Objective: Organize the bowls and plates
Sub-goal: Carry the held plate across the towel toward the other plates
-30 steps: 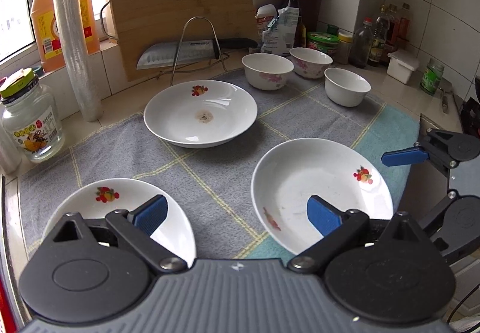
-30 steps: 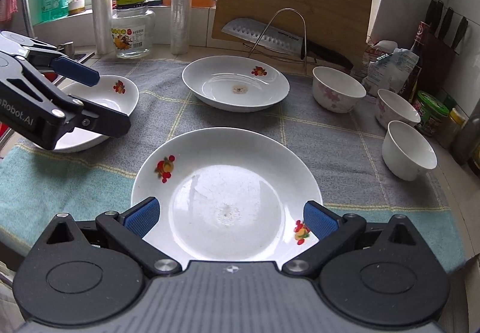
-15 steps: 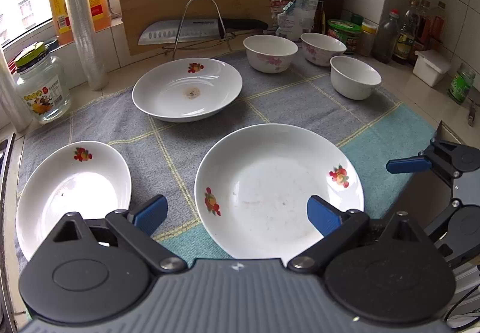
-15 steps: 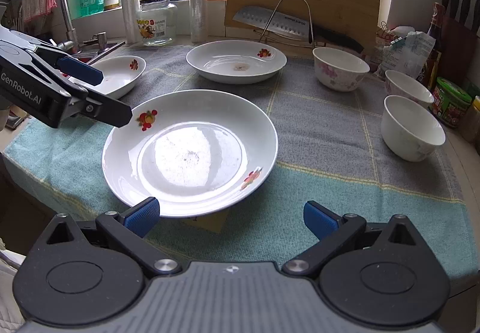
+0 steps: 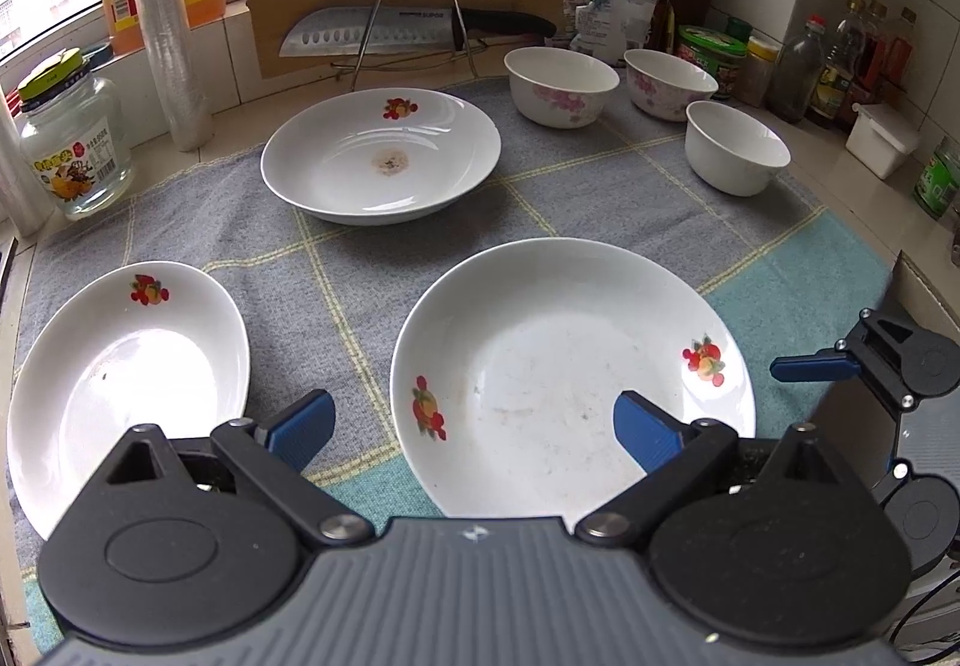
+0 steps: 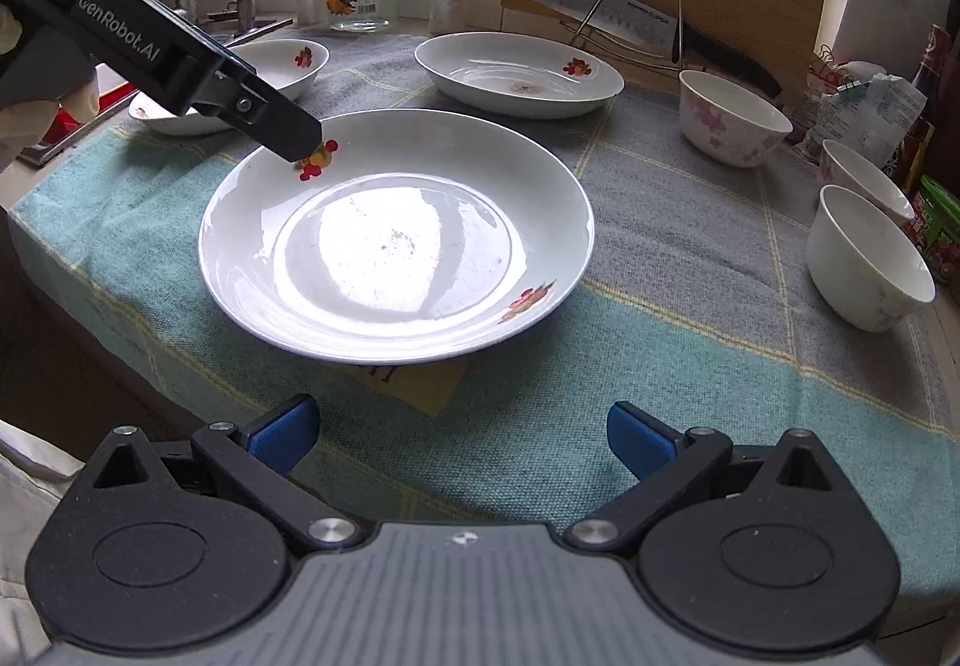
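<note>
Left tongs (image 5: 474, 429) wide, angled down over near plate (image 5: 570, 366), right tongs (image 6: 462, 438) wide, empty

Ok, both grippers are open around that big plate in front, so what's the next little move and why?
Probably ease the left gripper down so its open jaws straddle the near rim of the big plate, then close. In the right wrist view its finger already hangs over that rim, nothing is gripped, and the right gripper sits back over the cloth.

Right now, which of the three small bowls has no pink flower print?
The nearest bowl at the right of the row looks plain white; the back-left bowl and middle bowl show pink flowers.
</note>
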Motion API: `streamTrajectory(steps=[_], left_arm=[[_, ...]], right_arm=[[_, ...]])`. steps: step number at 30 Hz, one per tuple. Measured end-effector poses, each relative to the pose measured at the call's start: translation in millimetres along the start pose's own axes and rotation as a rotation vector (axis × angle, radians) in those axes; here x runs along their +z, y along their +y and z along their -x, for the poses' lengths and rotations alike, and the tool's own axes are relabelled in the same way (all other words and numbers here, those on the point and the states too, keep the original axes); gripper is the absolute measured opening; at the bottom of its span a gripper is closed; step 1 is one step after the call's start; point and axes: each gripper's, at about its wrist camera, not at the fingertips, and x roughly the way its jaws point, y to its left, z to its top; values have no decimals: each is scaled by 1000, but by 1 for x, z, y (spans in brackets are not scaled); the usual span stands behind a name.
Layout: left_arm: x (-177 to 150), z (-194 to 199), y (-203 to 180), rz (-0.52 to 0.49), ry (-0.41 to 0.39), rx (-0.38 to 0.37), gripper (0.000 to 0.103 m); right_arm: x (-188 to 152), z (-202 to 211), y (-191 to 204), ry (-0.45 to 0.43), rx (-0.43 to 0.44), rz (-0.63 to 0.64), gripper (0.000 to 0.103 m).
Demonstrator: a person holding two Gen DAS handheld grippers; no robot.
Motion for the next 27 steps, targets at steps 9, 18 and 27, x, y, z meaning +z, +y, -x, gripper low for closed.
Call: streamTrajectory(steps=[9, 18, 27], left_arm=[[9, -14, 4, -20, 26, -25, 98], [26, -30, 3, -81, 50, -60, 95], [36, -49, 13, -33, 92, -78, 87]], right_arm=[[10, -15, 0, -13, 59, 43, 103], [16, -26, -4, -37, 144, 89, 103], [20, -32, -8, -44, 208, 156, 103]])
